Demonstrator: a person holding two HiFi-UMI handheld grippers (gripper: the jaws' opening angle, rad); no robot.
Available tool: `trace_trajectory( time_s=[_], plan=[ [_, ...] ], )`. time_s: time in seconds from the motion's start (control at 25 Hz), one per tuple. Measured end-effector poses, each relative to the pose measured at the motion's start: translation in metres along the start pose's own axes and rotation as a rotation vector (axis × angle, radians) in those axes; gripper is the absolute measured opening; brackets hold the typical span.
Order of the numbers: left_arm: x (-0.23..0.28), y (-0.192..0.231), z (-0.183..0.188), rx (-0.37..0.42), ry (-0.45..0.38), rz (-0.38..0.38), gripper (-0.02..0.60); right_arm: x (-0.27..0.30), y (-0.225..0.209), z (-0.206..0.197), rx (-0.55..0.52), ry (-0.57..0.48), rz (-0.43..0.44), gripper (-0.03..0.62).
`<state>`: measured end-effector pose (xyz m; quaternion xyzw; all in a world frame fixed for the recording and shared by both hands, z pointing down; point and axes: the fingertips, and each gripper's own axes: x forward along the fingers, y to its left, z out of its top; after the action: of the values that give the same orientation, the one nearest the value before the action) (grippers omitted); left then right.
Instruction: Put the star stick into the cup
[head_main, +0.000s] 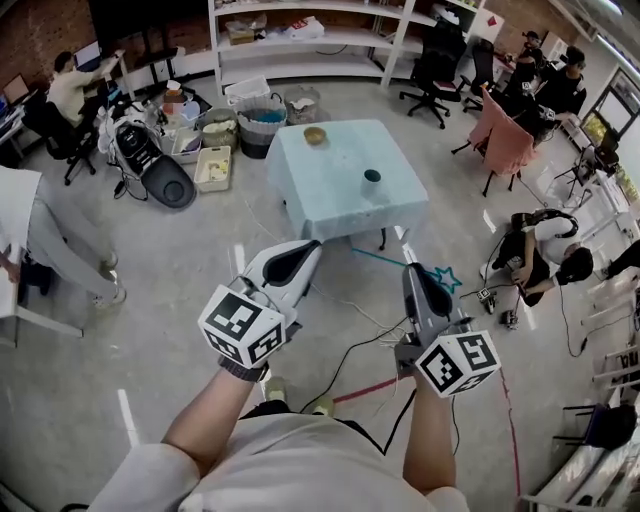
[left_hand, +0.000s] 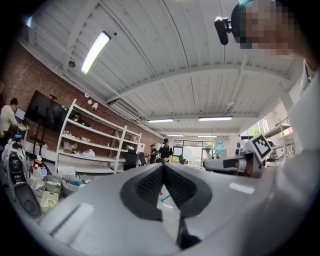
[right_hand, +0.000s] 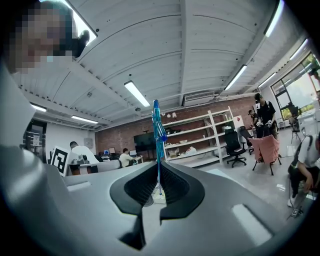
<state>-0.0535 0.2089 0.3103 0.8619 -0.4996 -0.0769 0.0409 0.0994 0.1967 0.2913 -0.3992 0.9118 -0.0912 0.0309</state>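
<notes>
A teal star stick (head_main: 443, 278) lies crosswise in my right gripper (head_main: 411, 269), which is shut on its thin shaft; the star sticks out to the right. In the right gripper view the star stick (right_hand: 158, 131) rises edge-on from between the closed jaws of the right gripper (right_hand: 158, 176). My left gripper (head_main: 311, 248) is held beside it, shut with nothing in it, as the left gripper (left_hand: 163, 170) shows in its own view. A dark cup (head_main: 372, 181) stands upright on the table (head_main: 335, 190) with a pale blue cloth, ahead of both grippers and well out of their reach.
A small bowl (head_main: 315, 135) sits at the table's far edge. Bins and baskets (head_main: 240, 130) stand behind the table below white shelves (head_main: 310, 40). People sit at the left, far right and right (head_main: 545, 255). Cables (head_main: 360, 345) cross the floor near my feet.
</notes>
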Motion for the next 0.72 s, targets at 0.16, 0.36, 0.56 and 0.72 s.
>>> trace_trajectory(
  time_s=[0.16, 0.36, 0.56, 0.72],
  plan=[
    [-0.009, 0.029, -0.001, -0.015, 0.017, 0.000, 0.006, 0.020, 0.014, -0.007, 0.011, 0.013, -0.026, 0.028],
    [-0.014, 0.056, -0.002, -0.009, 0.023, -0.030, 0.006, 0.043, 0.027, -0.015, 0.007, -0.003, -0.059, 0.026],
    [-0.021, 0.070, 0.002, -0.014, 0.028, -0.059, 0.006, 0.051, 0.038, -0.017, 0.002, -0.023, -0.091, 0.028],
    [-0.028, 0.080, 0.003, -0.027, 0.021, -0.059, 0.006, 0.053, 0.046, -0.017, -0.009, -0.027, -0.097, 0.026]
  ],
)
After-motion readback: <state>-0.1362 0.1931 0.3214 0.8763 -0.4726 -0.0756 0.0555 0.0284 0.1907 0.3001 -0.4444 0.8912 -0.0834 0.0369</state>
